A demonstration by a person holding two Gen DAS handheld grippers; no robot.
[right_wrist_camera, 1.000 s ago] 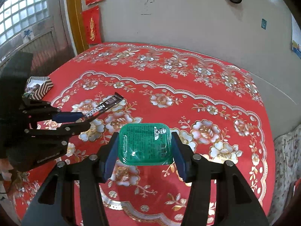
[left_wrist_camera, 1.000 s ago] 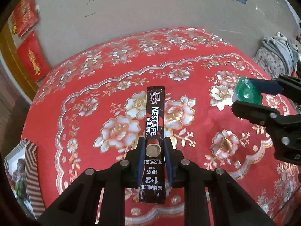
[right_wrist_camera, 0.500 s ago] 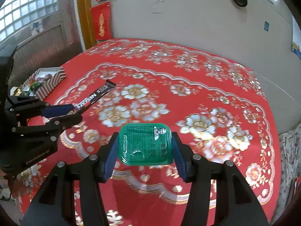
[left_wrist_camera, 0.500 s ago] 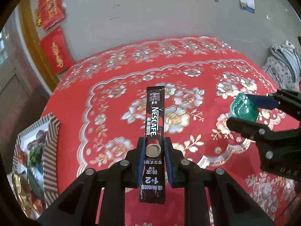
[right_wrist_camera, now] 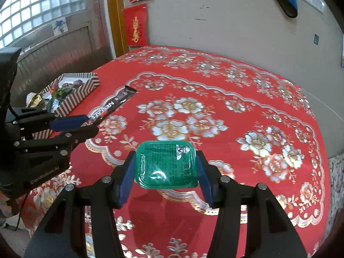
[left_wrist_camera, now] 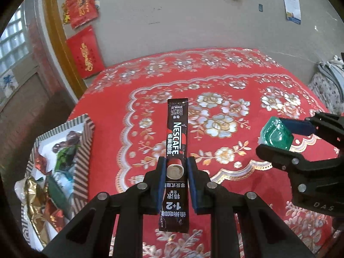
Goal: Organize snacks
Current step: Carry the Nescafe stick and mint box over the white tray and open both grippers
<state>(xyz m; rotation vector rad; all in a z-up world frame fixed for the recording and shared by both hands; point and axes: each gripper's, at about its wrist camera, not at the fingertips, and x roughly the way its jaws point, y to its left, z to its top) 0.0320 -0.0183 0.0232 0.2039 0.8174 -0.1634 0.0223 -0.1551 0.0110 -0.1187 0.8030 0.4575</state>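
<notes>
Left gripper point(left_wrist_camera: 176, 173): clamping a long dark-brown Nescafé coffee stick sachet point(left_wrist_camera: 176, 142) above the red floral tablecloth point(left_wrist_camera: 215, 90). Right gripper point(right_wrist_camera: 165, 172): gripping a green foil-lidded sauce tub point(right_wrist_camera: 166, 164). Striped cardboard snack box point(left_wrist_camera: 82, 150): sitting at the table's left edge.

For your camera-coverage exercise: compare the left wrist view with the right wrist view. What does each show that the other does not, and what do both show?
Left wrist view only: folded grey cloth at the right edge and the white sheet on the wall.

Right wrist view only: the glass-block window and the printed top of the green sauce cup.

Both: the left gripper shut on the Nescafe stick, the right gripper shut on the sauce cup, the striped snack box and the red floral tablecloth.
</notes>
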